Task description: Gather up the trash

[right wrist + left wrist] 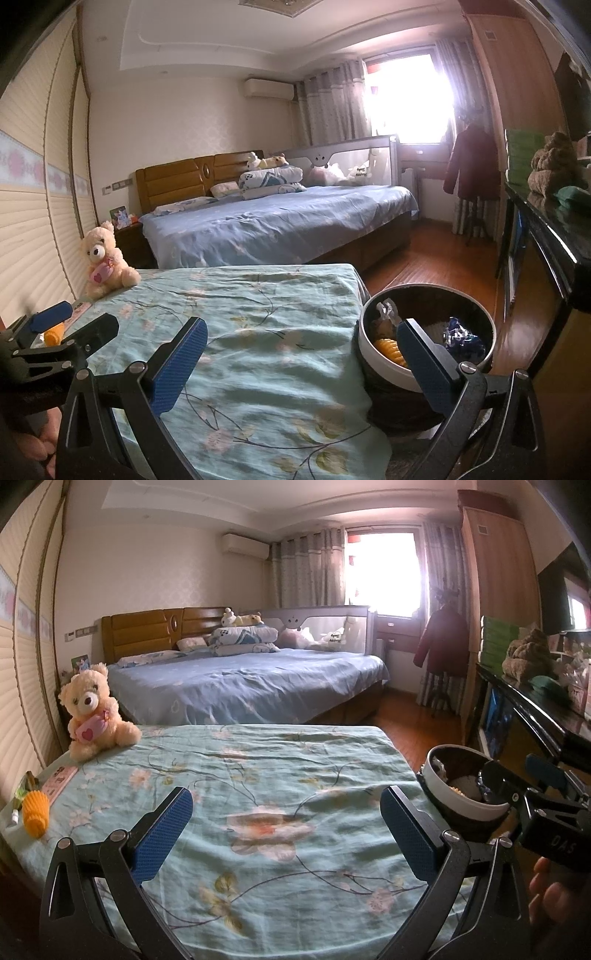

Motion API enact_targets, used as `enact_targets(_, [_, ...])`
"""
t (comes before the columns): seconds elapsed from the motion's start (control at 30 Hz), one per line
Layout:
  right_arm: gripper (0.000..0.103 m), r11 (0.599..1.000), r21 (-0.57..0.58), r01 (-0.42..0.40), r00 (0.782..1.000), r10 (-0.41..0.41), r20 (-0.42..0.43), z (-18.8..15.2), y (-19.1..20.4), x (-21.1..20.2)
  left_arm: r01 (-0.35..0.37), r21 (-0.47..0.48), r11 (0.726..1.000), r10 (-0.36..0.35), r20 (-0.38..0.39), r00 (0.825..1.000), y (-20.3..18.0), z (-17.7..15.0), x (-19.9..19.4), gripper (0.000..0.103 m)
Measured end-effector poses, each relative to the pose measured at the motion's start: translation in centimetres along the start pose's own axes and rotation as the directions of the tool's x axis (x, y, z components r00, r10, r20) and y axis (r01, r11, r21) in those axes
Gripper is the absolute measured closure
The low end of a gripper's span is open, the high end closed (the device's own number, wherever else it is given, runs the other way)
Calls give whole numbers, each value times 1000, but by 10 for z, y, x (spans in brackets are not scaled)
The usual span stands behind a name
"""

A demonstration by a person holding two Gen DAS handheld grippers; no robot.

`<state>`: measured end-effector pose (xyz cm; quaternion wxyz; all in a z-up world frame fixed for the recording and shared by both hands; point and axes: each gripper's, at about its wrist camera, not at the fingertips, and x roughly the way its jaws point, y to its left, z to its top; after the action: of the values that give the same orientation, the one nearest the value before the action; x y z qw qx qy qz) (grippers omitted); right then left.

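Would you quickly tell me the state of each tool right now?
Left tool: open, holding nothing.
Right tool: open, holding nothing.

Bedroom's pretty bright: sunlit window (380, 568) with grey curtains (310, 568), wooden-headboard bed (243, 679) in blue sheets, wood floor (413, 716), cream walls.

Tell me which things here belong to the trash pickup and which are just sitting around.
Part of the job:
- trash bin beside the table, scraps already inside
- yellow ribbed object at the table's left edge
- small green packet behind it
- both tongs, left and right, open and empty

Just lying about:
- teddy bear
- floral tablecloth
- bed
- hanging coat
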<state>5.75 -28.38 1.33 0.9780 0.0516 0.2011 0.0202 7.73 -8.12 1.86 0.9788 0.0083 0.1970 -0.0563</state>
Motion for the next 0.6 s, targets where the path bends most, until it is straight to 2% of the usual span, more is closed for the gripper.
enact_targets(0.6, [0,1000,-2,-4,1000,4,-4,1,1,-1,1,0,1000,-1,-2,1000,-1,1,0,0])
